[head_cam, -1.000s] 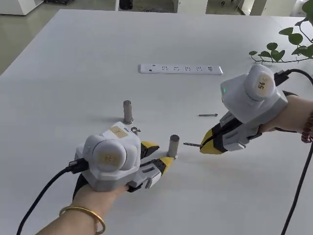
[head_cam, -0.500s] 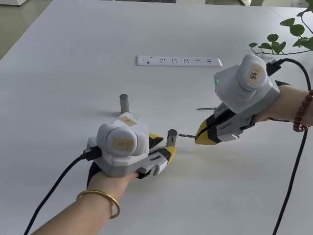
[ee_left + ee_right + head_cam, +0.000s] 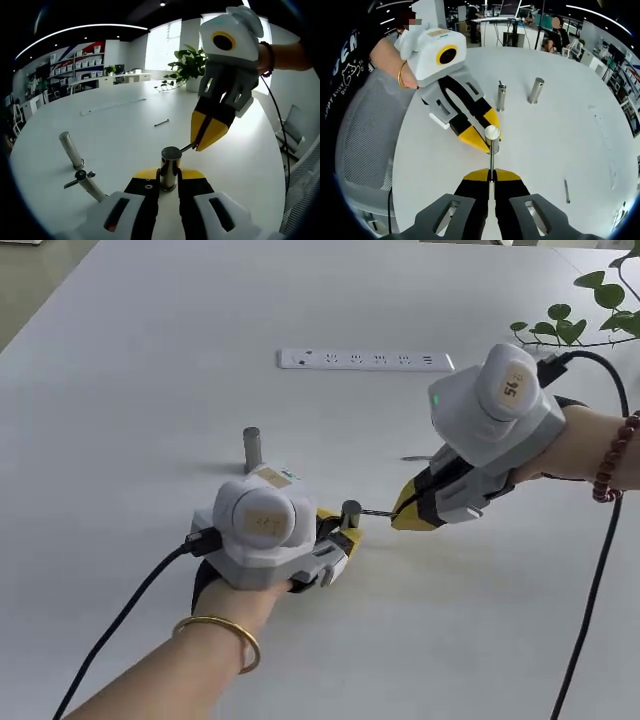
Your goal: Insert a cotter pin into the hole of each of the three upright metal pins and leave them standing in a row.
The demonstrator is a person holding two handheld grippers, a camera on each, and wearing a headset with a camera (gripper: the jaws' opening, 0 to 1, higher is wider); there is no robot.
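Clamping one metal pin [image 3: 170, 162] between its closed jaws, the left hand-held gripper [image 3: 170, 176] holds it upright on the surface [image 3: 150, 370]; the right hand-held gripper [image 3: 491, 176] pinches a cotter pin [image 3: 491, 157], long axis level, tip at the metal pin's side just below its cap. A small height or yaw error would likely skid the tip off the round wall, or lever the metal pin askew
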